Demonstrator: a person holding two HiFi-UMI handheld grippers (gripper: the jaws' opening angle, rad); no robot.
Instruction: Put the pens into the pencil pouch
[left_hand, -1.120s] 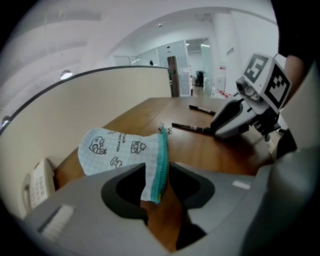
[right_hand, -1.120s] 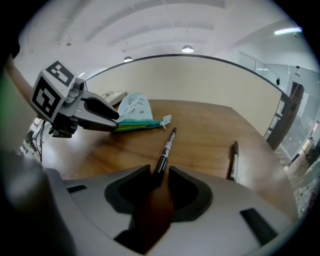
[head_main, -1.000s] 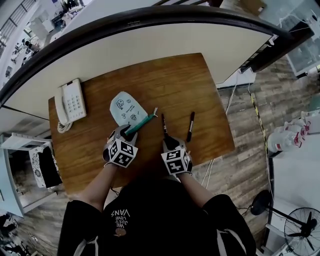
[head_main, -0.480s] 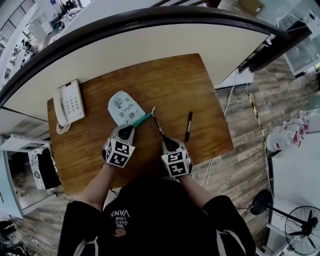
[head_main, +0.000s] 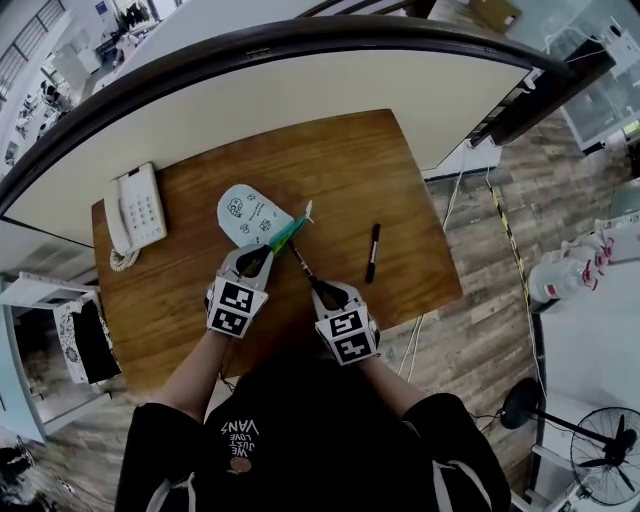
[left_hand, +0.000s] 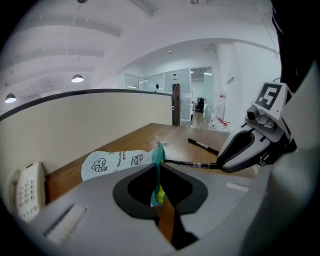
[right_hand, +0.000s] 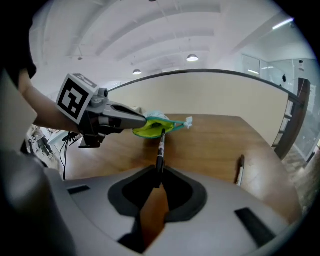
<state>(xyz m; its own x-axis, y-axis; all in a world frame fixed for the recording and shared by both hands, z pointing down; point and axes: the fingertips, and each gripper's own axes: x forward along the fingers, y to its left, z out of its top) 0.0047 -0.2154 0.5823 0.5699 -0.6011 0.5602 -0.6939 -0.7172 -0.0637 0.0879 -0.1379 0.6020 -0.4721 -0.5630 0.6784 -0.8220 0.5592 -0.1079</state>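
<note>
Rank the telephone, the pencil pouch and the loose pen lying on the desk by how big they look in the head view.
Largest to smallest:
1. telephone
2. pencil pouch, only slightly smaller, so this gap is unsure
3. loose pen, clearly the smallest

Bright, even overhead light; sharp focus; strong fisheye bending at edges.

The teal edge of the pencil pouch (head_main: 255, 215) has been taken between the jaws of the left gripper (head_main: 262, 257), which are closing, and raised off the table (head_main: 400, 170). A pen (head_main: 302, 266) has been clamped by the right gripper (head_main: 318, 287) and lifted, its tip seemingly brought to the pouch mouth.
</note>
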